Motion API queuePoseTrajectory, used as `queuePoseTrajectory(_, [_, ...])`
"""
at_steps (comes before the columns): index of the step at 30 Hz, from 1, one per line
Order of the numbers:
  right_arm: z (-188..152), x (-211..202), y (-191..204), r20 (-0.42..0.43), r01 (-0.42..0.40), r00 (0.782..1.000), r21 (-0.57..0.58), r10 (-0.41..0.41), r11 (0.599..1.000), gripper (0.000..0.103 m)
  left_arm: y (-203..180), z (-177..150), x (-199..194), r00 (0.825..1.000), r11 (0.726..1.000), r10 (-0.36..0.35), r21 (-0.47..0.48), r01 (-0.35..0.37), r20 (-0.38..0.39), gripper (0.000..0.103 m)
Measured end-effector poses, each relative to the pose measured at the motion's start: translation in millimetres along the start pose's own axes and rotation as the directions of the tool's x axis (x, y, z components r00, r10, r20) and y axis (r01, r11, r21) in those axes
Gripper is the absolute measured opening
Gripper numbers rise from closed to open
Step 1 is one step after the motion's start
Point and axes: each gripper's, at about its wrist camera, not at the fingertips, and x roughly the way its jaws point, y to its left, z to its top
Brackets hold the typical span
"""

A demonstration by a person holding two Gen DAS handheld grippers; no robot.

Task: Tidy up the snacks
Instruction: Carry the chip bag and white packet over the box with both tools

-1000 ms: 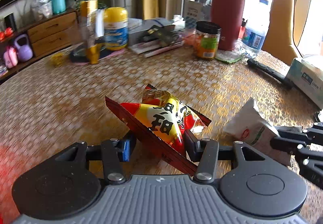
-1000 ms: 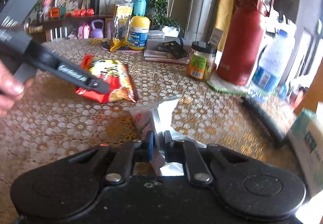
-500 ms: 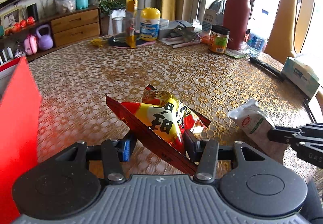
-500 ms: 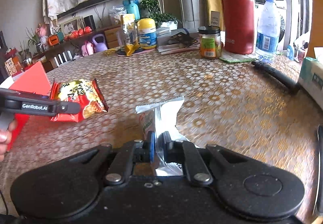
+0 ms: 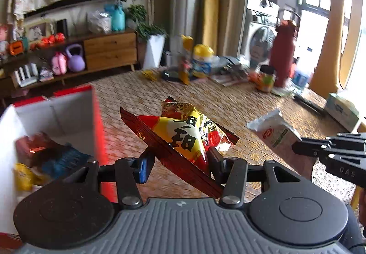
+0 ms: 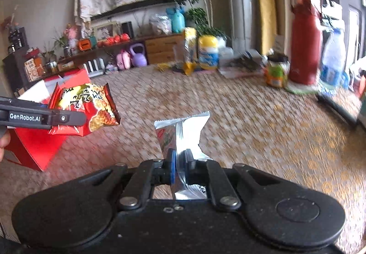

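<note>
Since the red box sits at the table edge with snacks already inside, each packet is best carried fully over its open top before letting go. The left claw grips the red and yellow snack bag crosswise, just beside the box. The right claw, pinched tight on the silver packet, holds it farther from the box.

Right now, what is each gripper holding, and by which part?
Left gripper grips the red-and-yellow snack packet across its lower end. Right gripper pinches the silver snack packet near its bottom seam.
</note>
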Motion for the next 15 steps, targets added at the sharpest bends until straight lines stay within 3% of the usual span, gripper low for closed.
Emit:
queuePoseTrajectory(7, [41, 4, 49, 0.071, -0.068, 0.995, -0.079, 0.074, 0.995, 0.006, 46, 10, -30, 0.996, 0.996, 0.084, -0.010, -0.084, 0.040, 0.050])
queuePoseTrajectory(15, [77, 29, 111, 0.091, -0.172, 0.978, -0.150, 0.187, 0.974, 0.006, 104, 7, -53, 0.983, 0.983, 0.182, -0.033, -0.181, 0.027, 0.050])
